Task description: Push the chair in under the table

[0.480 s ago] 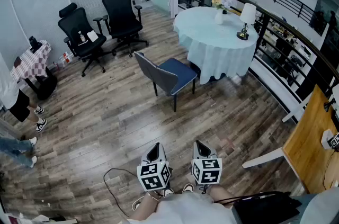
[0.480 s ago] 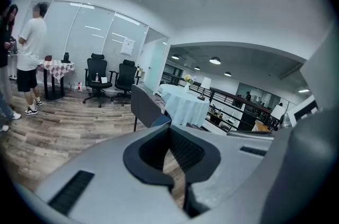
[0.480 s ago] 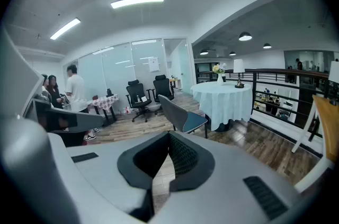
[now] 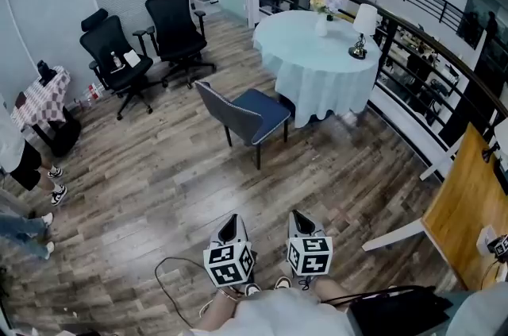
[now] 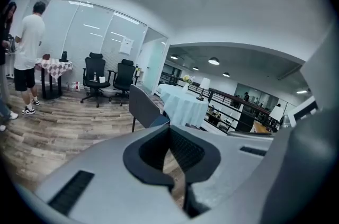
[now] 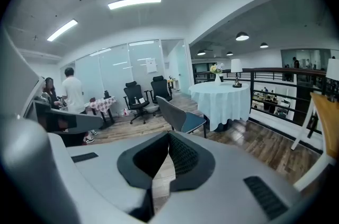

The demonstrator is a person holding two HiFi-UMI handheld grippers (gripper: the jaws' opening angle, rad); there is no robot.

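Observation:
A blue-grey chair (image 4: 248, 114) on dark legs stands on the wood floor, pulled out from a round table (image 4: 316, 63) with a pale cloth; its seat faces the table. Both grippers hang low in the head view, far from the chair. My left gripper (image 4: 229, 225) is shut and holds nothing. My right gripper (image 4: 300, 220) is also shut and empty. The left gripper view shows its jaws (image 5: 170, 130) closed, with the chair (image 5: 141, 106) and table (image 5: 183, 105) ahead. In the right gripper view the chair (image 6: 178, 115) and table (image 6: 220, 99) lie beyond the gripper (image 6: 168, 136).
Two black office chairs (image 4: 117, 56) (image 4: 175, 23) stand at the back left. A small checked-cloth table (image 4: 44, 98) and a person (image 4: 20, 160) are at the left. A lamp (image 4: 363, 23) and flowers (image 4: 321, 7) sit on the round table. A railing (image 4: 413, 36) runs behind; a wooden board (image 4: 468, 207) is right; a cable (image 4: 171, 271) lies near.
The whole room has slid slightly up and left in the head view. Both grippers keep their places and stay shut; the chair stands as before by the table.

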